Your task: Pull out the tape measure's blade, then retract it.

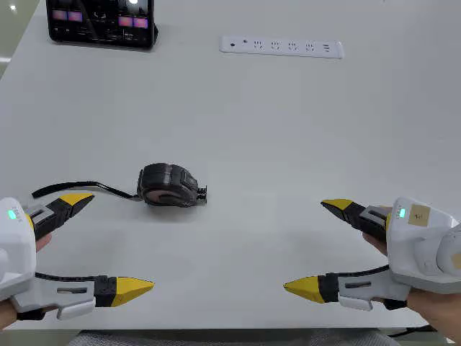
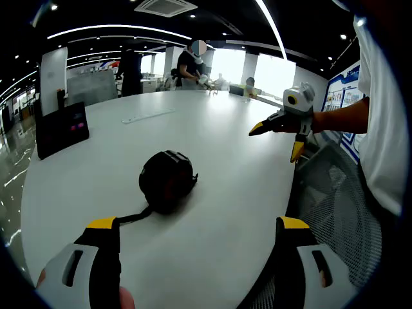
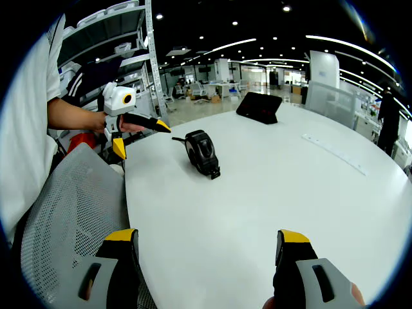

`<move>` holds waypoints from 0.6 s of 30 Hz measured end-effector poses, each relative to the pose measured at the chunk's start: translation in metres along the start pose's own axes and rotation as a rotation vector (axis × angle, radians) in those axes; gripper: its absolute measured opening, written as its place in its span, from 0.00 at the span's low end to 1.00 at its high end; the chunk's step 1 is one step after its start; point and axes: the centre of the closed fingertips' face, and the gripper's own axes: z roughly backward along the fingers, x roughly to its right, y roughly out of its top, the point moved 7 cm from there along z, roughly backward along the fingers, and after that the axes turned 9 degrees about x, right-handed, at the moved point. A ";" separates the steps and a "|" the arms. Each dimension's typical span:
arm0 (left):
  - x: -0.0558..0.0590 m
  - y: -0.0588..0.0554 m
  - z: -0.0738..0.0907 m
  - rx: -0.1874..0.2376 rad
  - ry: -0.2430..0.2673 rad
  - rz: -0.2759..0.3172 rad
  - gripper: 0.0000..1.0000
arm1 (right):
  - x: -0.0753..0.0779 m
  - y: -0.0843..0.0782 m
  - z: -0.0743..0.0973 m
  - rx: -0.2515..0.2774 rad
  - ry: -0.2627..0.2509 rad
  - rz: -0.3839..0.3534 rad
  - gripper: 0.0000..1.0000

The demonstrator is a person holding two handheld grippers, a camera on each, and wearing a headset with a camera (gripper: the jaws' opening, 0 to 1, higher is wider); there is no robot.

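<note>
— Where's the black, rounded plastic tape measure [image 1: 169, 185]?
— Lying on the smooth white desk [image 1: 288, 130], nearer the left claw [image 1: 122, 240], with its thin black strap [image 1: 65, 188] trailing beside it.
— And the claws?
— The left claw and the right claw [image 1: 303, 245] have yellow tips, and both are spread wide, holding nothing. Around them is a bright open office with strip lights overhead.

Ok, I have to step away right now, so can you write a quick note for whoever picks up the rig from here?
Left tool: open, empty, above the table's near edge.
Right tool: open, empty, likewise.
Tape measure: lying on the table, nearer the left tool, untouched; blade hook sits at its mouth, strap trails toward the left tool.
Done: nothing yet.
Left: hold the tape measure, pull the blade out, then retract it.
</note>
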 end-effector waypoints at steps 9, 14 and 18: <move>0.000 -0.001 0.000 -0.005 -0.002 0.003 0.99 | 0.001 0.001 0.000 0.006 -0.001 0.006 0.88; -0.001 -0.001 -0.001 -0.006 -0.003 0.001 0.99 | 0.001 0.001 0.001 0.006 -0.004 0.006 0.88; -0.002 0.000 0.000 0.001 0.005 -0.004 0.99 | 0.001 0.001 0.001 0.007 -0.005 0.003 0.89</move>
